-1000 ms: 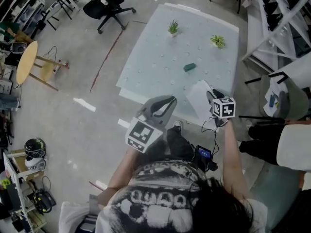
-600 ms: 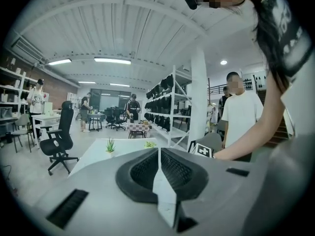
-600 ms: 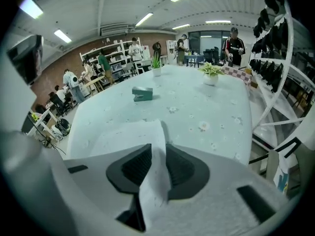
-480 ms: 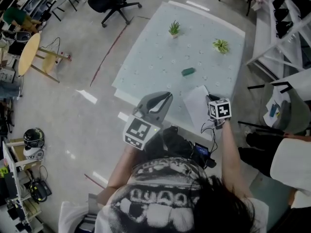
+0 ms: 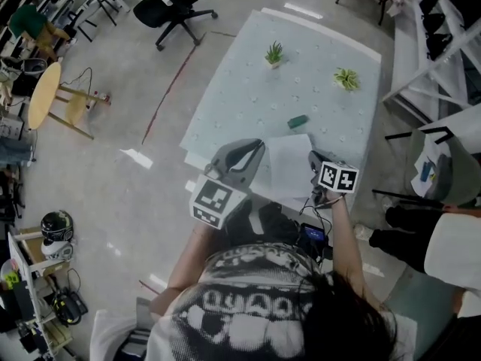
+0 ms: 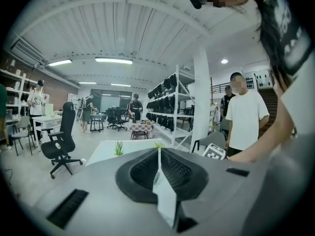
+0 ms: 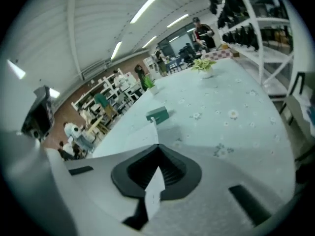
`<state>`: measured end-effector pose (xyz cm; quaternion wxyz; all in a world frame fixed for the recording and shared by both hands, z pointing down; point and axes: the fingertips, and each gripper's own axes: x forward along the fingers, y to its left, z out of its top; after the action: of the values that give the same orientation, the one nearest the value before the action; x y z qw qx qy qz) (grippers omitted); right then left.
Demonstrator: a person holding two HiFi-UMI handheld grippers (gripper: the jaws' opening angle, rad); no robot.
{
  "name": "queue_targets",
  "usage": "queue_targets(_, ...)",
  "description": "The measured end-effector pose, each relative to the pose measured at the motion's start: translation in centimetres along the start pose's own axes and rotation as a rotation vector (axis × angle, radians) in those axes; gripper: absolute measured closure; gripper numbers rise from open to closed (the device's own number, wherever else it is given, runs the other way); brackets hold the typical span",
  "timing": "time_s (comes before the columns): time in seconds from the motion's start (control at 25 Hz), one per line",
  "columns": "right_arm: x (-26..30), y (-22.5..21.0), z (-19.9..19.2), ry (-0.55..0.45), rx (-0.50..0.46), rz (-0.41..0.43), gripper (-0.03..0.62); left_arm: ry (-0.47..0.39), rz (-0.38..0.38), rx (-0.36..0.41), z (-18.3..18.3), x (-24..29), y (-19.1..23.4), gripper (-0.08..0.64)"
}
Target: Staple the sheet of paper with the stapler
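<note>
Inspection finds a pale, flower-printed table [image 5: 301,59]. The sheet [image 5: 289,165], white and unmarked, is over the table's near edge, spanning between both tools. The left gripper [image 5: 259,147] pinches its left edge, jaws pressed together on the paper. The right gripper [image 5: 313,157] has just been closing its jaws and clamps the right edge. The stapler [image 5: 298,121], small and green, lies on the table just beyond the sheet, apart from both grippers.

The paper [image 5: 289,162] is white, the stapler [image 5: 298,121] dark green, the table [image 5: 234,104] pale mint with small white flowers.
</note>
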<state>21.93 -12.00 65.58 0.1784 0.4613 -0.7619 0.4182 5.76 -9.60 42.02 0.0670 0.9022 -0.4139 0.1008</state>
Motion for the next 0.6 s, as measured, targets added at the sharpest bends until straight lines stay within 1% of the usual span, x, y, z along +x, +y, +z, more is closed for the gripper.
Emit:
queue_targets(0.16,1.8,1.5,0.5,-0.131,0.319,-0.034,0.594,0.001,-0.040,0.015,0.6,-0.1,2.7,0.547)
queue_targets(0.24,2.4,2.0,0.3,-0.175,0.435,-0.058,0.594,0.005,-0.063,0.025,0.6,-0.3,4.0,0.547)
queue_targets(0.4,3.3,2.5,-0.4,-0.242,0.569,-0.108,0.594,0.007,-0.105,0.035,0.7,-0.6,6.5,0.546)
queue_targets(0.6,3.6,2.8,-0.5,-0.316,0.657,-0.170,0.594,0.006,-0.159,0.050,0.7,-0.8,8.5,0.547)
